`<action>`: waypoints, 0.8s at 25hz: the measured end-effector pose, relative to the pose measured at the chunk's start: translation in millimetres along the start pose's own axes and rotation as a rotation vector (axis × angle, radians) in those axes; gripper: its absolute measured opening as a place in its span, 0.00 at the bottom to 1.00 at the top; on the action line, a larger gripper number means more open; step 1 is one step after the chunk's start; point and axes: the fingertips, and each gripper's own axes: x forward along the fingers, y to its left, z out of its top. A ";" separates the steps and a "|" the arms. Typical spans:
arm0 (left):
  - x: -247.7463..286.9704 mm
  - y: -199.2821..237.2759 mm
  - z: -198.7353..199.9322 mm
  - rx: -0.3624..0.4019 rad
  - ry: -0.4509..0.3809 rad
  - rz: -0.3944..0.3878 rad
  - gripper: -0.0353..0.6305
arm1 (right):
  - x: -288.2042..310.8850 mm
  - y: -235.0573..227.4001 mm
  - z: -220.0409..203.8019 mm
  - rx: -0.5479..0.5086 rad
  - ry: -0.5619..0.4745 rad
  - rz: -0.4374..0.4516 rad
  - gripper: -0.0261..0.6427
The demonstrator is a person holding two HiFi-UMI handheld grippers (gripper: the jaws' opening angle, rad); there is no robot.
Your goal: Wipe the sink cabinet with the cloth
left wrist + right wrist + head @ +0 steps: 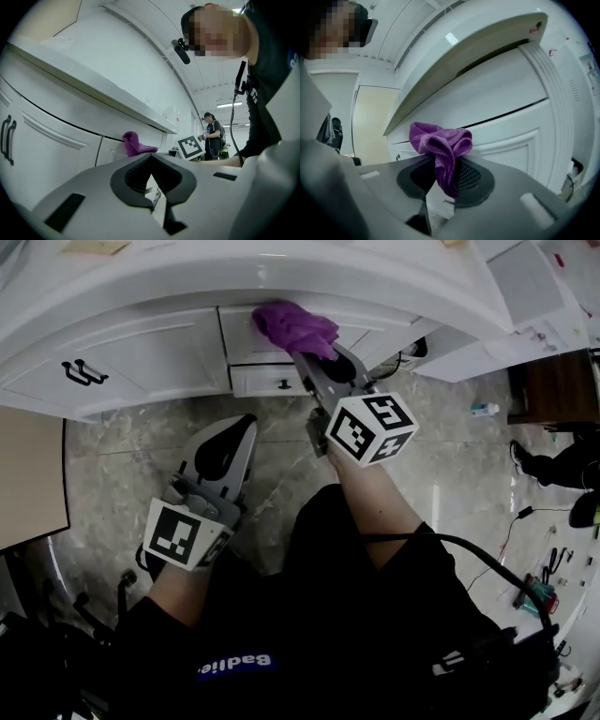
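Note:
The white sink cabinet (141, 352) curves across the top of the head view. A crumpled purple cloth (295, 329) is pressed against its upper drawer front, just under the countertop edge. My right gripper (323, 357) is shut on the cloth (440, 145), which bunches above the jaws and hangs down between them, close to the cabinet (511, 122). My left gripper (228, 446) hangs lower, over the floor and apart from the cabinet, with its jaws together and nothing in them. From the left gripper (152, 187) the cloth (133, 143) shows beyond, against the cabinet (61, 140).
A small drawer with a dark knob (281, 383) sits below the cloth. Black door handles (82, 372) are on the left. The marble floor (450, 484) holds a small bottle (485, 410), cables and tools (539, 592) at right. Another person (213, 136) stands beyond.

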 end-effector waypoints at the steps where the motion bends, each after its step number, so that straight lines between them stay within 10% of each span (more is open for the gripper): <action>1: 0.8 0.0 -0.6 0.004 -0.010 -0.001 0.06 | -7.6 -11.0 2.9 0.005 -0.016 -0.023 0.17; 12: 3.3 -17.3 -31.1 -0.029 -0.010 -0.048 0.06 | -100.7 -125.3 28.2 0.015 -0.114 -0.326 0.17; 20: -21.4 -6.0 -41.5 -0.019 0.008 -0.012 0.06 | -14.1 16.4 -21.9 -0.017 -0.032 0.059 0.17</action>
